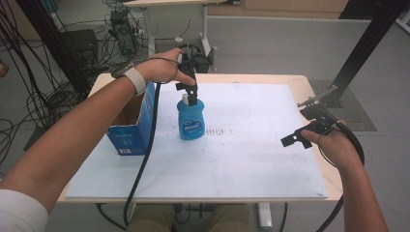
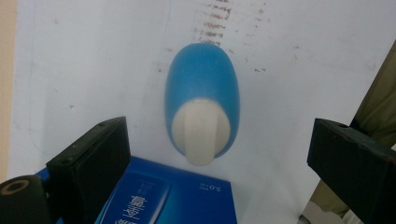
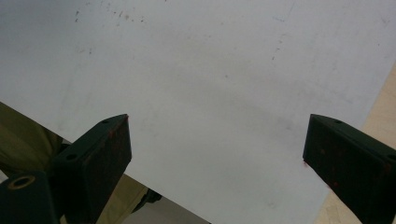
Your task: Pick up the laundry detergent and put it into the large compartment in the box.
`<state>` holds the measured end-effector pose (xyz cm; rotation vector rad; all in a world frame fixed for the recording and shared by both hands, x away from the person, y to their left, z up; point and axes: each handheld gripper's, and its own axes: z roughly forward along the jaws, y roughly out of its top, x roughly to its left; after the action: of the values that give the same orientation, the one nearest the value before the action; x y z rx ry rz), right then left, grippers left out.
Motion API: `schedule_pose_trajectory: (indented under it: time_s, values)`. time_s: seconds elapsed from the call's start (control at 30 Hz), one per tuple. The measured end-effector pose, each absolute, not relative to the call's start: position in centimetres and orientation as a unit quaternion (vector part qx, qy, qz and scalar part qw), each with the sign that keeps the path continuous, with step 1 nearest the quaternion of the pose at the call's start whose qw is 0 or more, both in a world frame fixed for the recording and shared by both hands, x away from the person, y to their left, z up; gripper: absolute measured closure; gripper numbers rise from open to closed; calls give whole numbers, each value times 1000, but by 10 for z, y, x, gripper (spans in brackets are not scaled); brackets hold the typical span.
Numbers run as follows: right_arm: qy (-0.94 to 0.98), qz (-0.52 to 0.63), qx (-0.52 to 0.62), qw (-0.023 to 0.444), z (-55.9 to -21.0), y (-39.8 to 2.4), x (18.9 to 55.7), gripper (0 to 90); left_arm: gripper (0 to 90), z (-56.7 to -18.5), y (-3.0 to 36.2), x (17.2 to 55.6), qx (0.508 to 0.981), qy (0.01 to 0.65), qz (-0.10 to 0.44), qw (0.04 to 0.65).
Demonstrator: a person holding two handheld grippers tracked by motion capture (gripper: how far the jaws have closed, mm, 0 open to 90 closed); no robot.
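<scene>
A blue bottle (image 1: 191, 123) with a white cap (image 1: 185, 98) stands upright on the white board (image 1: 251, 159), left of its middle. My left gripper (image 1: 190, 93) hangs just above the cap, pointing down. In the left gripper view I look straight down on the bottle (image 2: 201, 79) and its cap (image 2: 201, 133); the left gripper (image 2: 219, 140) is open, its jaws wide apart on either side and not touching the cap. My right gripper (image 1: 296, 137) hovers over the board's right side, and the right gripper (image 3: 217, 135) is open with only bare board (image 3: 210, 70) between its jaws.
An open blue cardboard box (image 1: 133, 125) stands at the board's left edge, close beside the bottle; the box (image 2: 173, 198) lies just below the cap in the left gripper view. The wooden table rim (image 1: 309, 84) frames the board. Cables and black posts stand beyond the table.
</scene>
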<state>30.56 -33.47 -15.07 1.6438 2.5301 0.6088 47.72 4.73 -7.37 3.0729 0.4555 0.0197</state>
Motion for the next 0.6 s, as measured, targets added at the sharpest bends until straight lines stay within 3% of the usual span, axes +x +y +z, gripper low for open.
schedule_pose_trajectory:
  time_s: [0.6]
  values:
    - [820, 198, 537, 30, -154, -338, 303, 76, 73, -94, 48, 483, 990, 139, 2, 17]
